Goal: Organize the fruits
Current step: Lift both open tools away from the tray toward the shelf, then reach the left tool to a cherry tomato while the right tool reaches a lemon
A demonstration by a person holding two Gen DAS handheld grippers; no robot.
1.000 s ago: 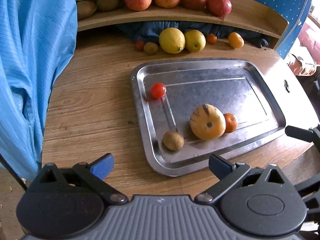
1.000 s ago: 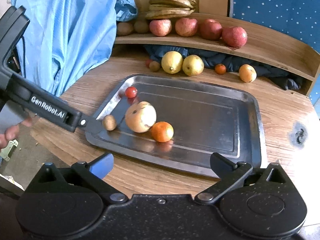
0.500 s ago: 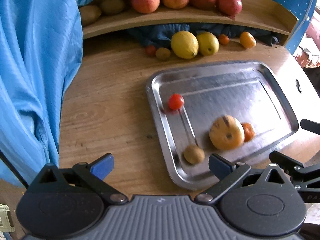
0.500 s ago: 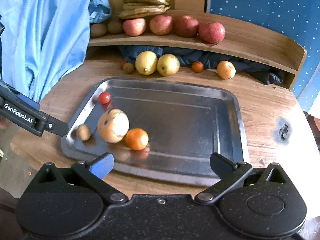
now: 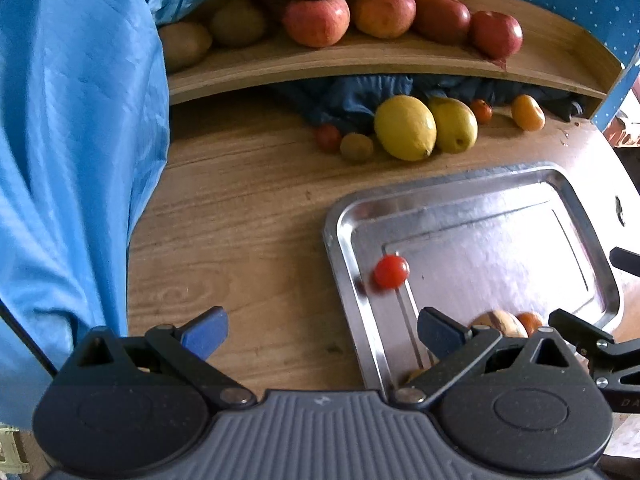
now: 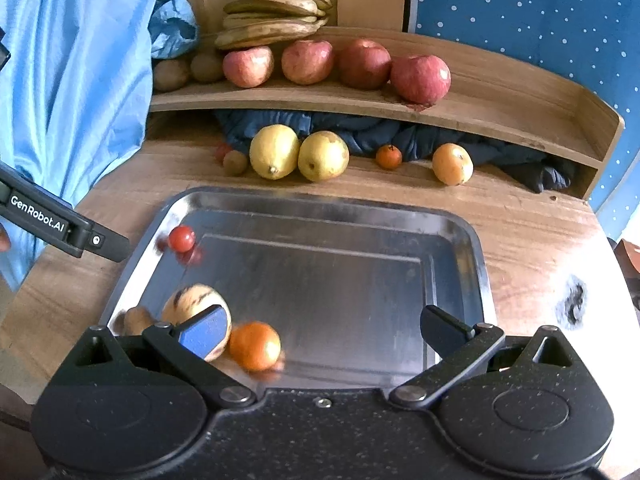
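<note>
A steel tray (image 6: pixel 460 240) lies on the wooden table and holds a cherry tomato (image 6: pixel 181 238), a yellow striped fruit (image 6: pixel 192 304), a small orange (image 6: pixel 255 346) and a brown kiwi (image 6: pixel 136 319). In the left wrist view the tray (image 5: pixel 560 184) lies to the right with the tomato (image 5: pixel 391 271) on it. My left gripper (image 5: pixel 322 330) hangs open over bare wood at the tray's left edge, holding nothing. My right gripper (image 6: pixel 322 328) stands open above the tray's near side, holding nothing. The left gripper's finger (image 6: pixel 108 242) reaches in from the left.
Along the back of the table lie two lemons (image 6: pixel 298 152), a small kiwi (image 6: pixel 235 163), a mandarin (image 6: pixel 389 157) and an orange fruit (image 6: pixel 452 164). A wooden shelf (image 6: pixel 500 120) carries several apples, kiwis and bananas (image 6: pixel 272 12). Blue cloth (image 5: pixel 72 140) hangs at the left.
Both grippers have moved forward toward the shelf. The left view has swung left, so the tray now lies at the right. The tray's fruits sit lower in both views.
</note>
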